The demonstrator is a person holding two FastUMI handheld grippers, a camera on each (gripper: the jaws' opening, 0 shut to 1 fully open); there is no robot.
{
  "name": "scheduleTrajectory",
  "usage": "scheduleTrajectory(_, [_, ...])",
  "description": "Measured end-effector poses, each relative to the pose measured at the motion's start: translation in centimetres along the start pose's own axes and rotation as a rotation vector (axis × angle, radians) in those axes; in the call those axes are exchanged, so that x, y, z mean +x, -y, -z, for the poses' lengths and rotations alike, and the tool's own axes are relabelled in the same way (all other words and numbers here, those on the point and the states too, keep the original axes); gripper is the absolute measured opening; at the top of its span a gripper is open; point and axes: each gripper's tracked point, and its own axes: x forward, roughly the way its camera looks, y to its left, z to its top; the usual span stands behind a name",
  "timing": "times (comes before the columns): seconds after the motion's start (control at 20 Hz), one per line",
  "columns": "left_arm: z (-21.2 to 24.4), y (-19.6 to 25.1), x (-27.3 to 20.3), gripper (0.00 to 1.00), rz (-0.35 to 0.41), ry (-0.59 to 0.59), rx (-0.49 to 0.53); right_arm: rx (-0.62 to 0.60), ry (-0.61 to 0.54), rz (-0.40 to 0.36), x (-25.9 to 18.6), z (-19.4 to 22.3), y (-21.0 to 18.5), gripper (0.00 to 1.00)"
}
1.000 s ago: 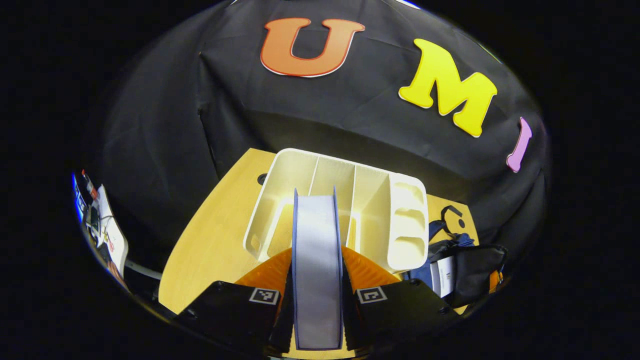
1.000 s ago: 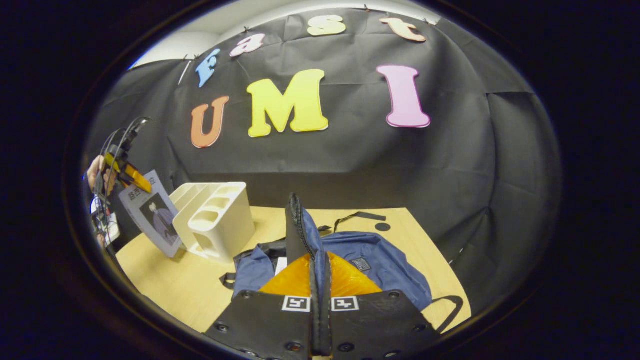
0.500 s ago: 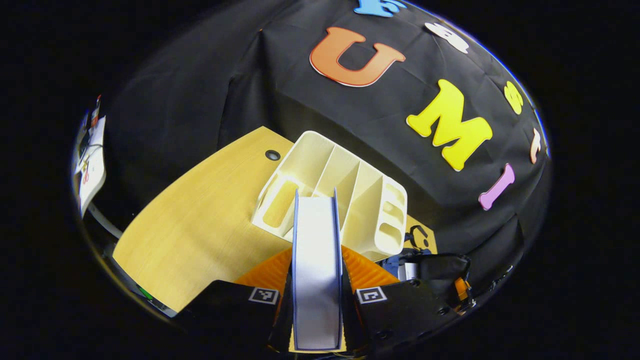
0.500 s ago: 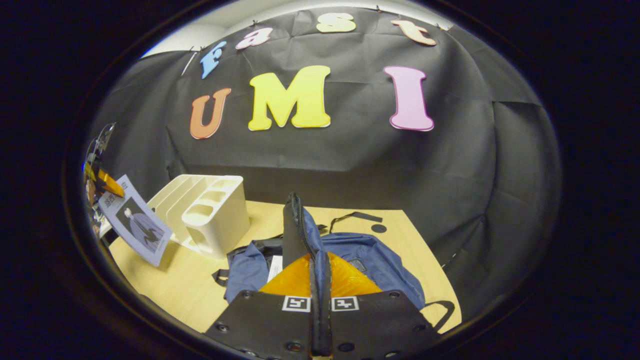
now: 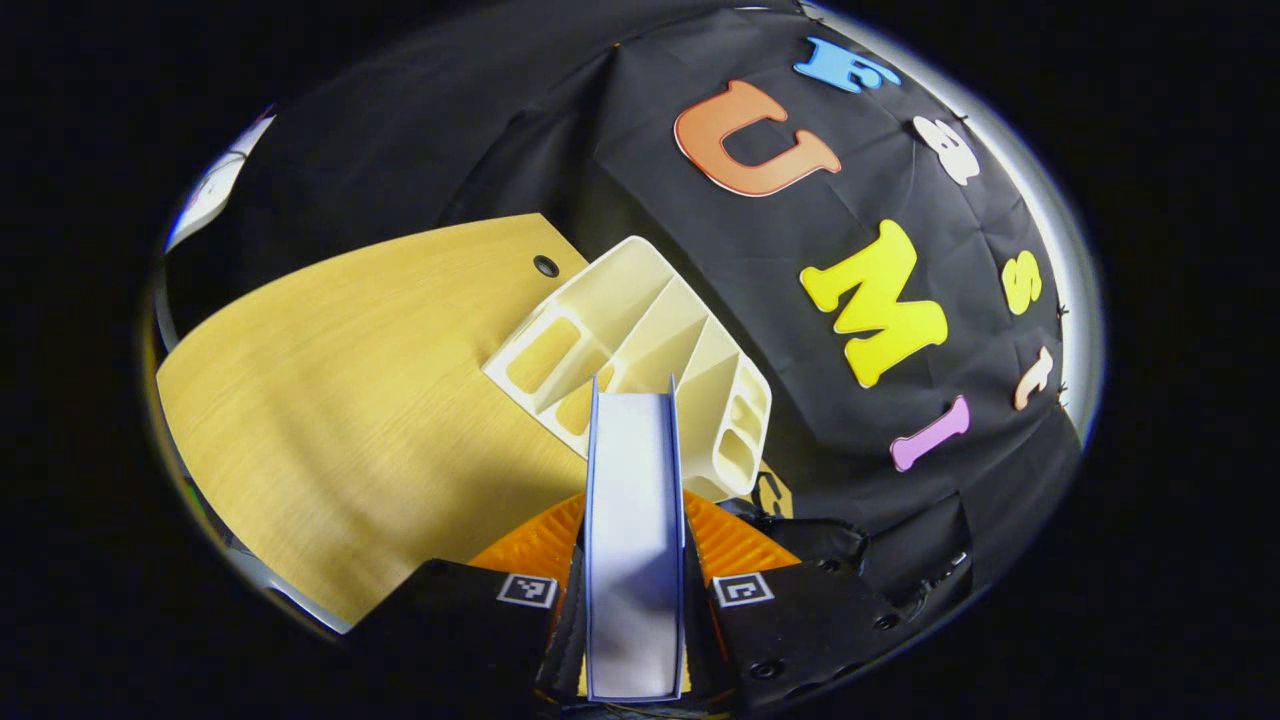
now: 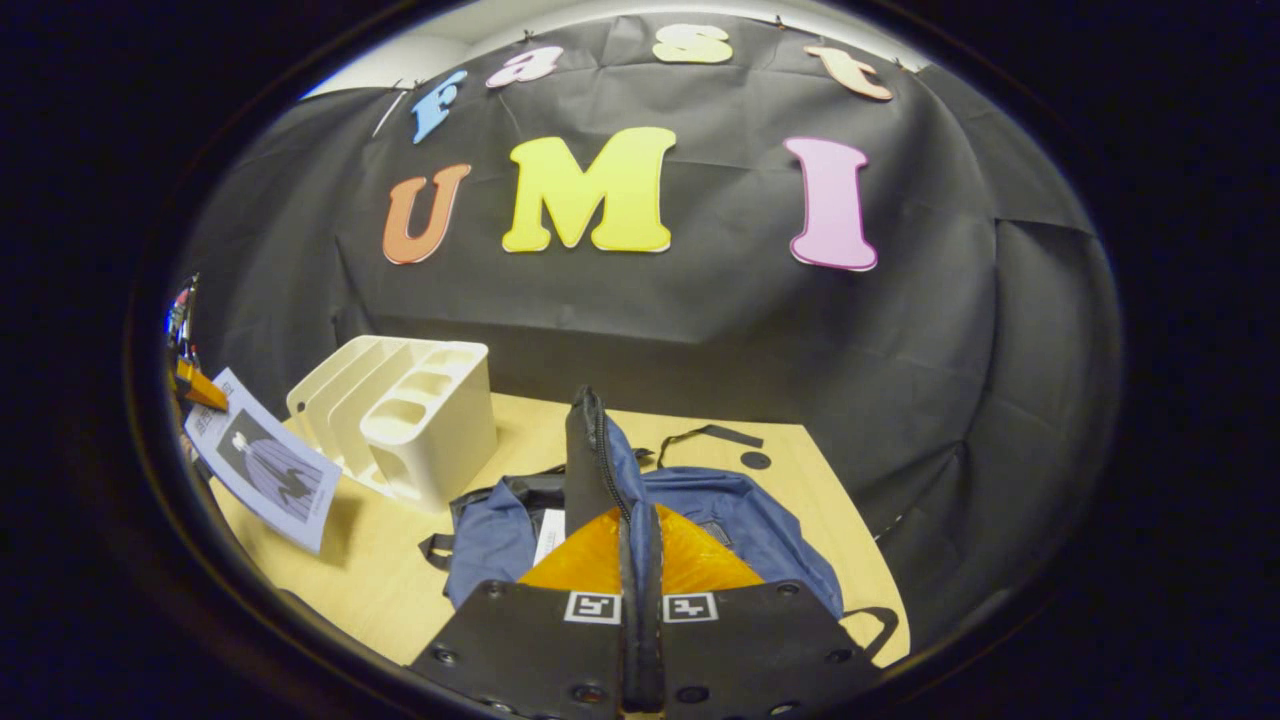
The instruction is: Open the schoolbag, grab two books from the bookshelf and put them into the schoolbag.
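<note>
My left gripper (image 5: 633, 530) is shut on a book (image 5: 630, 450) with a blue cover, held upright with its white page edge toward the camera. In the right gripper view that book (image 6: 265, 470) hangs tilted above the table's left edge, left of the cream bookshelf (image 6: 420, 420). The bookshelf (image 5: 640, 340) stands just beyond the book, its slots bare. My right gripper (image 6: 640, 520) is shut on the zipper-edged flap (image 6: 590, 450) of the blue schoolbag (image 6: 740, 520), holding it raised. Something white (image 6: 550, 535) shows inside the bag's opening.
The wooden table (image 5: 350, 380) has a dark cable hole (image 5: 546, 266) near the back. The bag's black straps (image 6: 710, 435) lie on the table behind it. The black cloth wall stands close behind the shelf and the bag.
My left gripper has rolled and swung with the book, so the shelf now looks tilted. In the right gripper view the book has sunk lower and leftward. The right gripper keeps the flap raised.
</note>
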Motion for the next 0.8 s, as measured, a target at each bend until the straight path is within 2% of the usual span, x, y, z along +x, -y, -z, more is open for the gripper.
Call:
scheduleTrajectory(0.1, [1.8,0.8,0.5,0.46,0.057,-0.005,-0.03,0.01,0.001,-0.005,-0.1,-0.2,-0.3,0.01])
scheduleTrajectory(0.15, [2.6,1.2,1.0,0.42,0.078,-0.015,-0.038,0.016,0.004,-0.005,-0.2,-0.4,-0.4,0.01])
scheduleTrajectory(0.35, [6.1,2.5,3.1,0.42,0.148,-0.071,-0.075,0.011,0.008,-0.002,-0.4,-1.0,-0.5,0.01])
scheduleTrajectory(0.55, [8.0,5.2,5.6,0.42,0.252,-0.106,-0.165,0.036,0.031,0.003,-0.5,-2.0,0.0,0.01])
scheduleTrajectory(0.6, [8.8,6.0,6.3,0.46,0.275,-0.118,-0.172,0.038,0.037,-0.001,-0.7,-2.4,0.0,0.01])
scheduleTrajectory(0.65, [9.5,6.6,6.9,0.42,0.29,-0.127,-0.171,0.042,0.041,-0.005,-0.7,-2.7,-0.1,0.0])
scheduleTrajectory(0.8, [11.4,8.9,9.1,0.42,0.326,-0.157,-0.16,0.036,0.068,-0.02,-1.1,-3.7,-0.3,0.0])
